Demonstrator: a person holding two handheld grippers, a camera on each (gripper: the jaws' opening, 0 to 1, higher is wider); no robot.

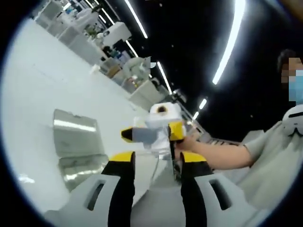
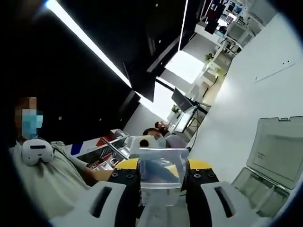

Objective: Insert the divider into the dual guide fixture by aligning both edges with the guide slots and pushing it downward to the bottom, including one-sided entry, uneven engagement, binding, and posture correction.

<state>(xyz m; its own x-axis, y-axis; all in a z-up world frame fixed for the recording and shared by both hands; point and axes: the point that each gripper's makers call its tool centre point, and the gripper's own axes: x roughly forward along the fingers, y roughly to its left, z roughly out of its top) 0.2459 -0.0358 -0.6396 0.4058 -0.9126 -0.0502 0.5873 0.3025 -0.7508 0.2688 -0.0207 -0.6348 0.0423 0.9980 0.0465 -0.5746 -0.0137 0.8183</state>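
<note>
Right gripper view looks along the right gripper (image 2: 162, 182), whose two yellow-and-black jaws rise from the bottom and stand closed against the side edges of a clear plastic divider (image 2: 161, 168), a flat, see-through panel held upright between them with its top edge level and well above the jaw tips. Through and just behind the panel the left gripper (image 2: 142, 142) shows as a pale block with yellow tips, facing this way. To the right, on the white tabletop (image 2: 246, 94), a clear plastic box (image 2: 272, 161) sits with its hinged lid tilted up and open; I cannot tell whether this is the guide fixture. A person in a light grey shirt (image 2: 47, 189) sits at left with a white headset hanging at the neck, and long ceiling light strips run overhead. In the left gripper view, the left gripper's (image 1: 156, 163) own jaws rise from the bottom, spread apart with nothing gripped between them. Just beyond them the right gripper (image 1: 158, 130) comes in from the right, held in the person's hand (image 1: 189, 142), forearm stretching back to the shirt; the divider is hard to make out here. The open clear box (image 1: 78, 144) lies to the left on the table.
</note>
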